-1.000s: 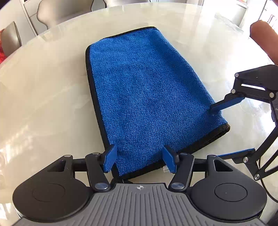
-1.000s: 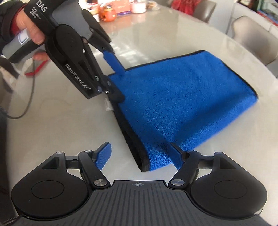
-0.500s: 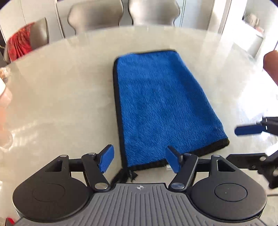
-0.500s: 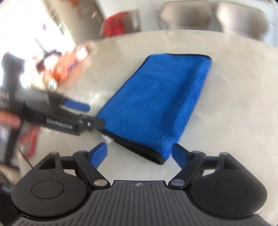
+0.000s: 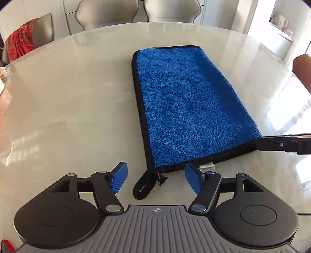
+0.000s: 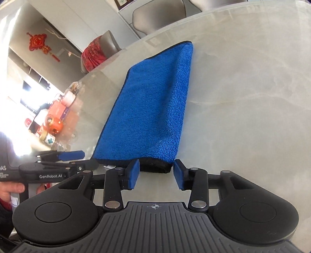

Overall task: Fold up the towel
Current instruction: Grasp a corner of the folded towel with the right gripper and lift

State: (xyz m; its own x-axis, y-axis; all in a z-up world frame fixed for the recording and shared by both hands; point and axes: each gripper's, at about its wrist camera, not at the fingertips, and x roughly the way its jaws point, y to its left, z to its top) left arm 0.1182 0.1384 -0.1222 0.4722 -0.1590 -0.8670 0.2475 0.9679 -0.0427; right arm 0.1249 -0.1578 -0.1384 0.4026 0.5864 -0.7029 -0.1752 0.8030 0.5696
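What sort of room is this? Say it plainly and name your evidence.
Most likely a home dining room: a large round glossy stone-look table ringed by grey upholstered chairs, a red knotted wall ornament, and jars and boxes at the table's edge.

The right tool [image 6: 156, 173] has just been closing, pads straddling the folded blue towel's [image 6: 153, 109] near corner on the bench [image 6: 243, 97].

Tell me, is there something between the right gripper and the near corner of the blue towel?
Nothing visible is in the way. The right gripper has just been closing, its pads either side of the towel corner, not yet pressing it.
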